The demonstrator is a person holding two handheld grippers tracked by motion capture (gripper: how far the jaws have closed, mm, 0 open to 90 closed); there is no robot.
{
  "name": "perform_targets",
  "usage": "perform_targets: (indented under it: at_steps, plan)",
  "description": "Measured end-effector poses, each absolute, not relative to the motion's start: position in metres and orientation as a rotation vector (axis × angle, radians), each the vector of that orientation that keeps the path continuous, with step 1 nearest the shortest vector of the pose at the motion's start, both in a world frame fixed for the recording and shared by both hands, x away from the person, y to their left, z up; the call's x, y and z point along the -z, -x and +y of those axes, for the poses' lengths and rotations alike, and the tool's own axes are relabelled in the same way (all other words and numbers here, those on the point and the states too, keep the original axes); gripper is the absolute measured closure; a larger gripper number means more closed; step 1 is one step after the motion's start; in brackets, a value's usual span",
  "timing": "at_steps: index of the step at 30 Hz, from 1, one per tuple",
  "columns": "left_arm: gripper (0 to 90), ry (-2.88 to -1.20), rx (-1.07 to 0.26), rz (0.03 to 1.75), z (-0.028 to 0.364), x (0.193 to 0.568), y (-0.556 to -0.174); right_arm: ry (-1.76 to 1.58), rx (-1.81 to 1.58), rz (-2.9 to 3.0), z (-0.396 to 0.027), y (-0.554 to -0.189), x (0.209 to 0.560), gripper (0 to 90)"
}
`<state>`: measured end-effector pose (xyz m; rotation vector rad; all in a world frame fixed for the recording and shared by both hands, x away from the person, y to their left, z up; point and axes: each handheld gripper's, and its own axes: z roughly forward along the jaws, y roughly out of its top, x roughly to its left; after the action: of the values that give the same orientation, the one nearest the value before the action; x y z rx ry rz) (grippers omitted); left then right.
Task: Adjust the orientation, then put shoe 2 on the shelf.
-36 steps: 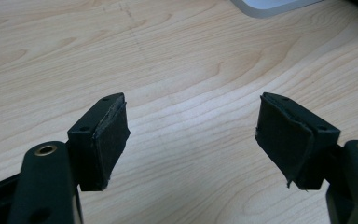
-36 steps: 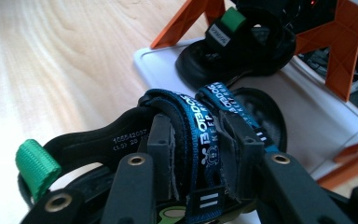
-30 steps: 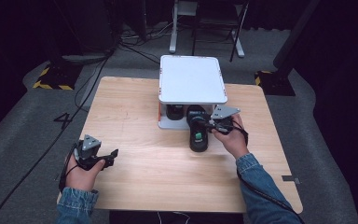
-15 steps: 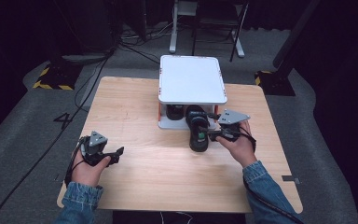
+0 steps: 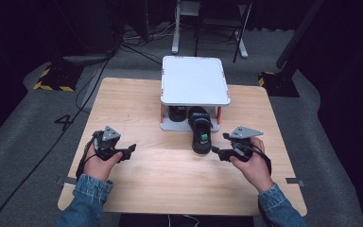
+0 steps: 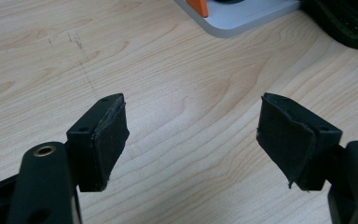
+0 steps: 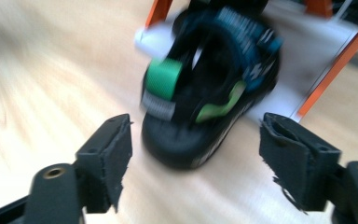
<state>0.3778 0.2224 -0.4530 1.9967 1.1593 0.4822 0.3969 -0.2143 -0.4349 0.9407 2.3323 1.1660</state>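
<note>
the right gripper [image 5: 217, 152] sits just beside the black sandal [image 5: 201, 131], its jaws having just opened, nothing between them. the left gripper [image 5: 128, 150] hovers over the surface [image 5: 137, 99], jaws apart and empty.

1. The left gripper [image 5: 131, 150] was held in the left hand [image 5: 99, 161] near the table's left edge, its jaws spread wide with nothing between them.
2. The right gripper [image 5: 217, 152] was gripped by the right hand [image 5: 248, 163], pointing leftward across the table.
3. Its jaws had just been opening and were seen wide apart, nothing clamped between the pads [image 7: 114, 161].
4. Both forearms were clad in denim sleeves [image 5: 87, 194].
</note>
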Motion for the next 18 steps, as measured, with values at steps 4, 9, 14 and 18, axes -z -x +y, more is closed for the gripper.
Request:
perform_targets:
  at_steps: [4, 9, 14, 18]
  plan:
    - [24.9, -2.003, -0.476, 1.154, 0.219, 0.454, -0.38, -0.945, -1.068, 2.409, -0.208, -0.39, 0.454, 34.7]
    - [24.8, -2.002, -0.47, 1.155, 0.219, 0.455, -0.381, -0.976, -1.018, 2.43, -0.198, -0.393, 0.476, 29.1]
    - [24.8, -2.002, -0.473, 1.159, 0.221, 0.455, -0.381, -1.0, -1.026, 2.388, -0.184, -0.405, 0.494, 25.8]
    - [24.5, -2.011, -0.467, 1.157, 0.221, 0.455, -0.379, -0.995, -1.04, 2.323, -0.179, -0.41, 0.5, 29.2]
